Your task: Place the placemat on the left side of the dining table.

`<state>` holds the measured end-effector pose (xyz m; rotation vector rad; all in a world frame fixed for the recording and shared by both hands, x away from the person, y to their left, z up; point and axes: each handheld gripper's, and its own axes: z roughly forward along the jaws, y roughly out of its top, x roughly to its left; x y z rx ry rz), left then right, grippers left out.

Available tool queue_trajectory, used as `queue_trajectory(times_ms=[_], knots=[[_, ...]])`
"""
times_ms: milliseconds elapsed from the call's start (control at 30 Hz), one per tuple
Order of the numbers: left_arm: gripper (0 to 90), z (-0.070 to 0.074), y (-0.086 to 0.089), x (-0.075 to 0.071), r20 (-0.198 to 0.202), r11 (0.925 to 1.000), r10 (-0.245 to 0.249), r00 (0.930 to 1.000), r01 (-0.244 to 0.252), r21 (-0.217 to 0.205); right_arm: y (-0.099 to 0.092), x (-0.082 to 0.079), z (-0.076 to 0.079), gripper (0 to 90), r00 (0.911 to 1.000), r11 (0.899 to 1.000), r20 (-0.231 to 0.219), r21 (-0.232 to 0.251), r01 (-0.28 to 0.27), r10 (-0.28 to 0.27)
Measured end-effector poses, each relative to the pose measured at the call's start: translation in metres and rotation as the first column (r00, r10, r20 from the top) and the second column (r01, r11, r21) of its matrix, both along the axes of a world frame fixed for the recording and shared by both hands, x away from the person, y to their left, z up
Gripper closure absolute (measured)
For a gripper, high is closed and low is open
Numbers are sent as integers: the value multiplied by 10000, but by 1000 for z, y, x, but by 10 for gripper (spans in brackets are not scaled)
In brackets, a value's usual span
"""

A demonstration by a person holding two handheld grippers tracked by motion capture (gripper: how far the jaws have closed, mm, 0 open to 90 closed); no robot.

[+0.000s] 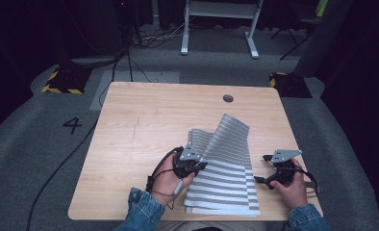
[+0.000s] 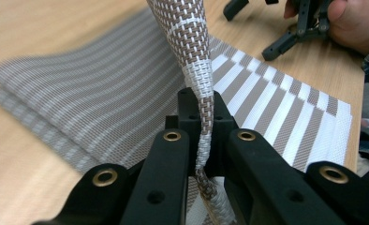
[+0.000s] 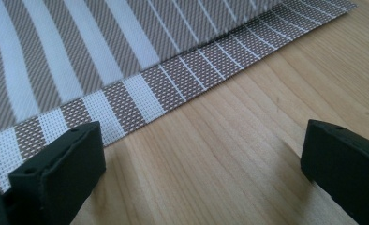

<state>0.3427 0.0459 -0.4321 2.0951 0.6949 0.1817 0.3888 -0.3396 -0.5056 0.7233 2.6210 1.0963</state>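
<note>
Lower centre of high view: left tool (image 1: 200, 165) pinching raised edge of top striped placemat (image 1: 226, 139), peeled partway off stack (image 1: 223, 199); right tool (image 1: 263, 169) spread, idle on counter (image 1: 144, 125).

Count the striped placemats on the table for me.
2 that I can tell: the top placemat lifted, pinched by the left gripper; the bottom placemat flat beneath. More could be hidden in the stack.

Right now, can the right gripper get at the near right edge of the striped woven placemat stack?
Probably yes: the right gripper has open jaws beside the grey-and-white striped woven placemats, with bare wooden table between.
</note>
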Motion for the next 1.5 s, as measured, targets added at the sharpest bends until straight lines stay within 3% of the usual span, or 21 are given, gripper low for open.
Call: queue_trajectory(times_ms=[233,533,733,867,1033,1167,1500], knots=[[884,23,13,-4,842,10000,56,9964,-50,-75,0,0,0,1,10000,10000,1,-2,1,-1],[885,49,33,-10,1304,9980,70,9914,13,-631,0,0,0,2,10000,10000,4,-7,-2,2],[885,67,49,-16,1780,9980,179,9839,-69,-622,0,0,0,2,10000,10000,4,29,18,-18],[885,75,57,-18,1808,9965,335,9829,-191,-809,0,0,0,1,10000,10000,11,27,16,-16],[885,86,66,-20,2137,9966,462,9758,-303,-771,0,0,0,1,10000,10000,12,29,32,-32],[884,92,75,-23,2178,9934,704,9734,-485,-1044,0,0,0,2,10000,10000,15,29,32,-32],[884,97,107,-29,2162,9896,1141,9697,-918,-1104,0,0,0,2,10000,10000,7,28,34,-34]])
